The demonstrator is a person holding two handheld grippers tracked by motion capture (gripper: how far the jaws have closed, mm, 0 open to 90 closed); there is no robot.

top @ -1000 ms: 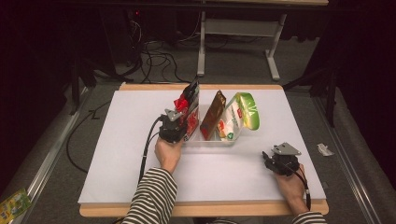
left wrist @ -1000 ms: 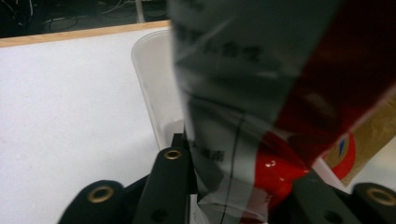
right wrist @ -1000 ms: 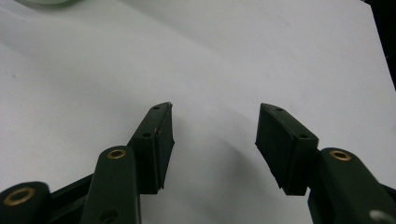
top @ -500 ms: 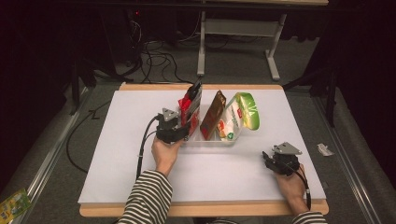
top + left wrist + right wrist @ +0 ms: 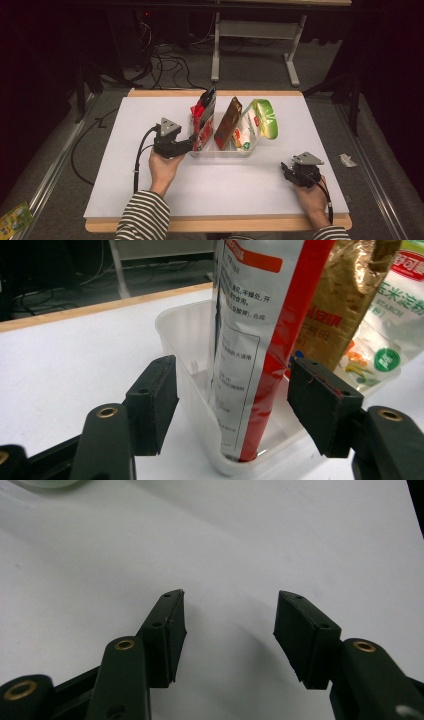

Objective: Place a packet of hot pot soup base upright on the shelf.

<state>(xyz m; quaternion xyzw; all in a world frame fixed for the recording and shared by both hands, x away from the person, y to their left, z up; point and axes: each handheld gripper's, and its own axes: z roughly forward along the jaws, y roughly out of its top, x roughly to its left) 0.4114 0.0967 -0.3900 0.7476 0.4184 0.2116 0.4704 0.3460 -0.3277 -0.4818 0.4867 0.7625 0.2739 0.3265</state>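
The red-and-silver pouch (image 5: pixel 255 355) I've been handling stands upright at the left end of the clear plastic tub (image 5: pixel 190 390), just ahead of my spread tongs, untouched by either pad.

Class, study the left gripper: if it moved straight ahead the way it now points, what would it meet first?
Most likely the clear plastic tub wall, then the upright red-and-silver foil pouch inside; the left gripper, jaws just opened, straddles both.
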